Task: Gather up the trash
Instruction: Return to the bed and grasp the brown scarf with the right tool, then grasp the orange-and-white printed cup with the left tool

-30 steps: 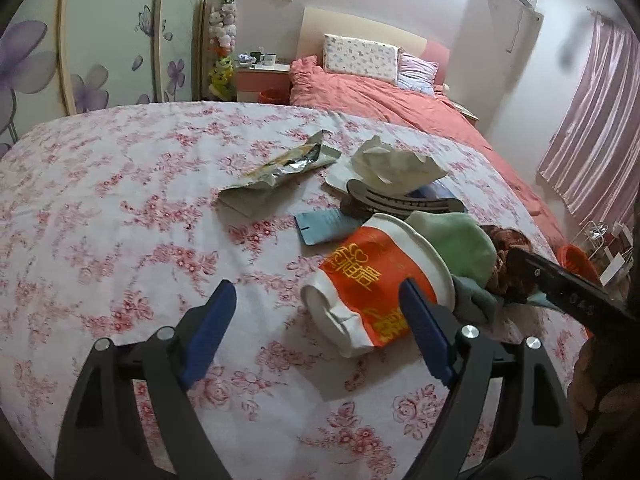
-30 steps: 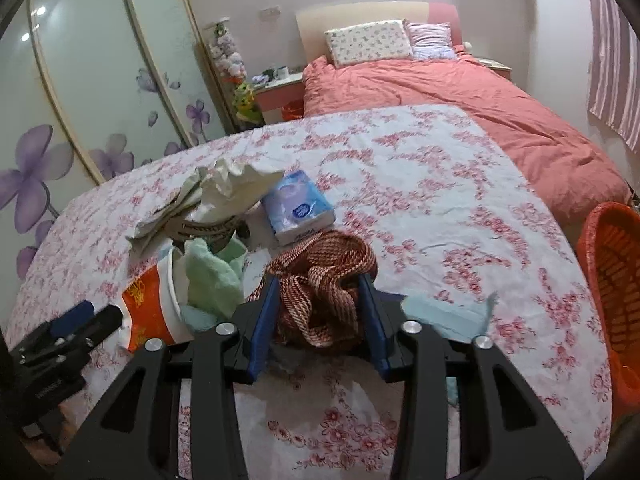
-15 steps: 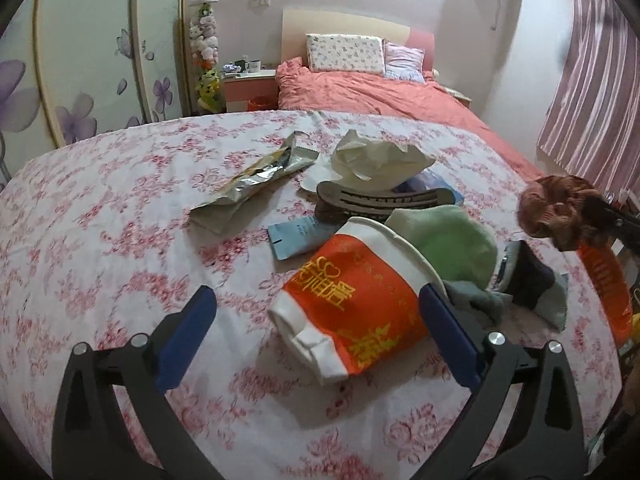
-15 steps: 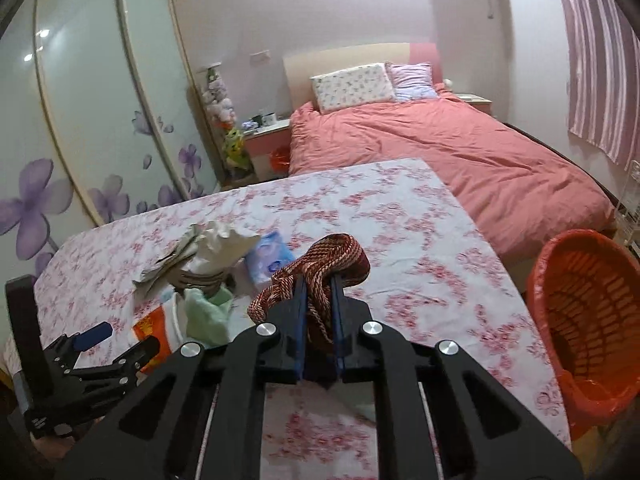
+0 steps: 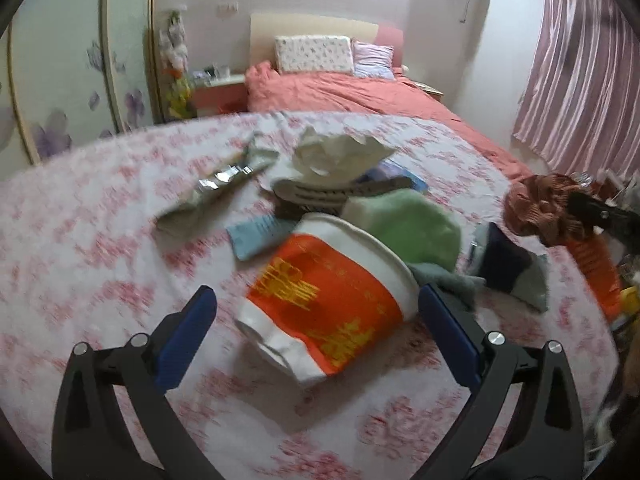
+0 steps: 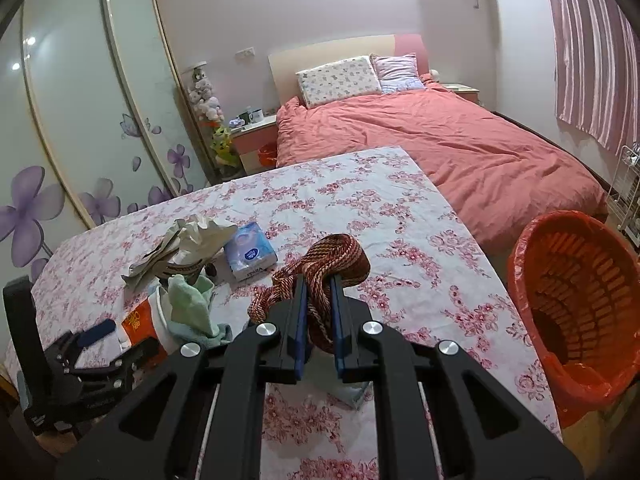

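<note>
My right gripper is shut on a red-brown braided rope and holds it above the floral table; the rope also shows in the left wrist view. My left gripper is open, its fingers on either side of an orange and white paper cup lying on its side. The cup shows in the right wrist view. An orange basket lined with a red bag stands off the table's right edge.
On the table lie a foil wrapper, crumpled white paper, a hair clip, a green cloth, a blue slip, a tissue pack and a dark sock. A pink bed stands behind.
My right gripper closed on the rope and lifted it off the table toward the right. My left gripper moved closer around the cup.
</note>
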`<state>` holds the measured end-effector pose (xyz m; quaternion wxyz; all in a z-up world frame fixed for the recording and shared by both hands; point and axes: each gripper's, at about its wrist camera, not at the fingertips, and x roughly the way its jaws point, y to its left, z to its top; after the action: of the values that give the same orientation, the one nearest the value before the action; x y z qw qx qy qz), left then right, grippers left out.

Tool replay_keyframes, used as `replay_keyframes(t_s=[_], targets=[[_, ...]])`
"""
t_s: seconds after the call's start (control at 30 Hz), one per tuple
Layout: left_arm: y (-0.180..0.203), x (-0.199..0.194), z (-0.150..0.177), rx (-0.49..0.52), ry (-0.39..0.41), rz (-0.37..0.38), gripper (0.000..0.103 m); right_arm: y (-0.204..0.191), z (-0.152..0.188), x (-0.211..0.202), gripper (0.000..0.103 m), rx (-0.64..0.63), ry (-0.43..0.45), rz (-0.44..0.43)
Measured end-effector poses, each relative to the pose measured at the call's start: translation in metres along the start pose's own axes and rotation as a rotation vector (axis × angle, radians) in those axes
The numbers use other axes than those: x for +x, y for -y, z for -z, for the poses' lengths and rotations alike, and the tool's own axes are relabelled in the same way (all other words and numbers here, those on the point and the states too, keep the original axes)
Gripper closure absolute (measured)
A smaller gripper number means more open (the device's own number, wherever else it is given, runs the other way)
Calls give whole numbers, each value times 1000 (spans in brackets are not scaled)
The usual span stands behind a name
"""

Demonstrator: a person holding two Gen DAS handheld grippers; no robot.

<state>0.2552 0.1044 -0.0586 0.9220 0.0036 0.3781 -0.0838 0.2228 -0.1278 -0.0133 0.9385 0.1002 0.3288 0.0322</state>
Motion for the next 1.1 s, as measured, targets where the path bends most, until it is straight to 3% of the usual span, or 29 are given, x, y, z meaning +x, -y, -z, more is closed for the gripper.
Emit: replay_keyframes(t_s=[0.17,0.37,0.47,0.6,0.83,1.1], targets=[[11,11,0,53,-40,2,5,2,2,0,92,9,-10,4],[25,0,9,56,-54,121,9,5,6,-2,92,14,-14,10],[30,-1,6,81,-25,53,9,7,8,-3,92,18,-15,11],[32,10,2,61,-48,14,9,11,10,-5,92,25,-16,11],[33,21,6,41,-82,17,23,19,9,-7,92,31,-12,14],[31,-2,1,41,-20,-1,25,24,8,-17,92,43,9,10]])
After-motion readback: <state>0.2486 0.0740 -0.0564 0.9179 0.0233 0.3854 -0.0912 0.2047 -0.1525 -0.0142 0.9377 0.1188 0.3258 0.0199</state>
